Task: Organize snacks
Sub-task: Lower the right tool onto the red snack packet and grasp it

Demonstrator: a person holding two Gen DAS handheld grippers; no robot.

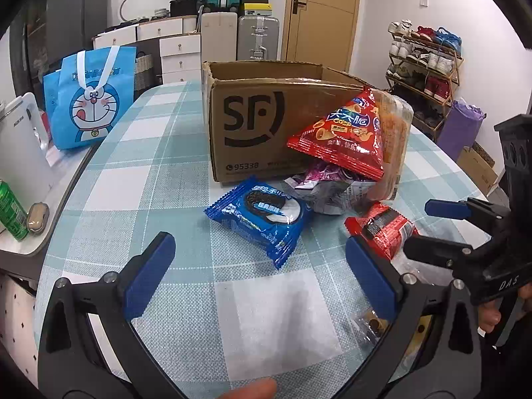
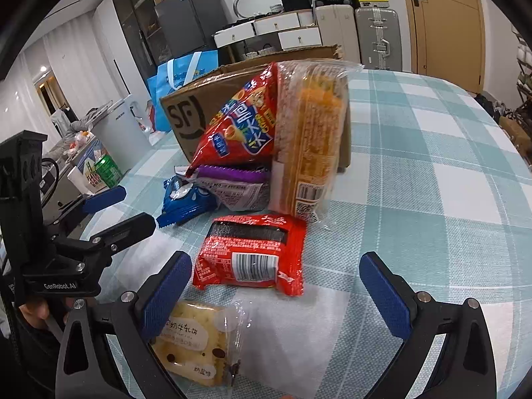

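Snacks lie on the checked tablecloth [image 1: 159, 153] before the cardboard box [image 1: 252, 123]. Left gripper [image 1: 259, 276] is spread wide, holding nothing; the blue Oreo pack [image 1: 262, 219] lies just ahead between its fingers. Right gripper [image 2: 276, 294] is also spread; the red snack pack [image 2: 252, 256] lies ahead between its fingers, and the cracker pack [image 2: 199, 342] touches its left finger.
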